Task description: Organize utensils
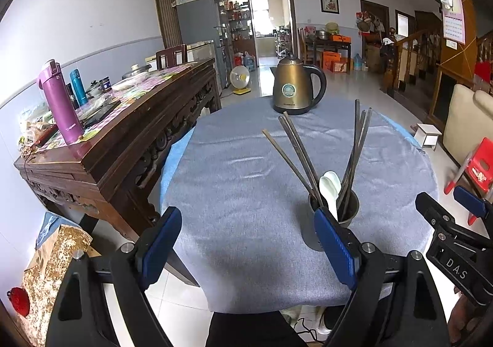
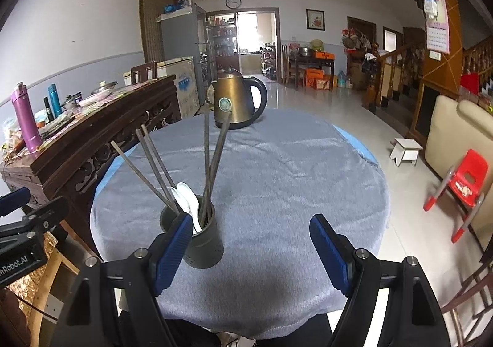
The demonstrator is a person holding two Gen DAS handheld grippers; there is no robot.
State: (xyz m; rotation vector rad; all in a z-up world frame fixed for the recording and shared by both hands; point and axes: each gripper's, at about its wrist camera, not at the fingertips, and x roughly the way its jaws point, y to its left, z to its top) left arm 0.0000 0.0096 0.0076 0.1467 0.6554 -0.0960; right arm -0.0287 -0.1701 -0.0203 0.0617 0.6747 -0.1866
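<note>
I have both grippers low at the near edge of the round table [image 1: 240, 180], and both sets of fingers stand wide apart with nothing between them. In the left wrist view the left gripper [image 1: 246, 242] frames bare blue-grey cloth, and the utensil holder [image 1: 336, 217] sits in the lower right of the frame, just behind the tip of my right-hand finger. In the right wrist view the right gripper [image 2: 249, 251] frames cloth too, and the same holder is lower left of centre, partly behind that gripper's left finger.

The chopsticks [image 1: 295, 156] and two white spoons [image 1: 330, 190] stand in the holder, fanned out. I see no loose utensils on the cloth, so I judge the sorting is close to done, or the next reach is into the holder itself.

My main worry is the holder. It is narrow and tall, loaded with long sticks leaning outward, and both grippers have a finger close by it. A sideways nudge from either one could tip it and scatter everything across the cloth.

The chopsticks lean toward the upper part of both frames; a gripper coming in low could catch a stick and lever the holder over.

The kettle [image 1: 297, 88] stands well apart at the far edge, so I count it a small risk. The cloth is loose and creased; dragging a finger on it could pull the holder along.
</note>
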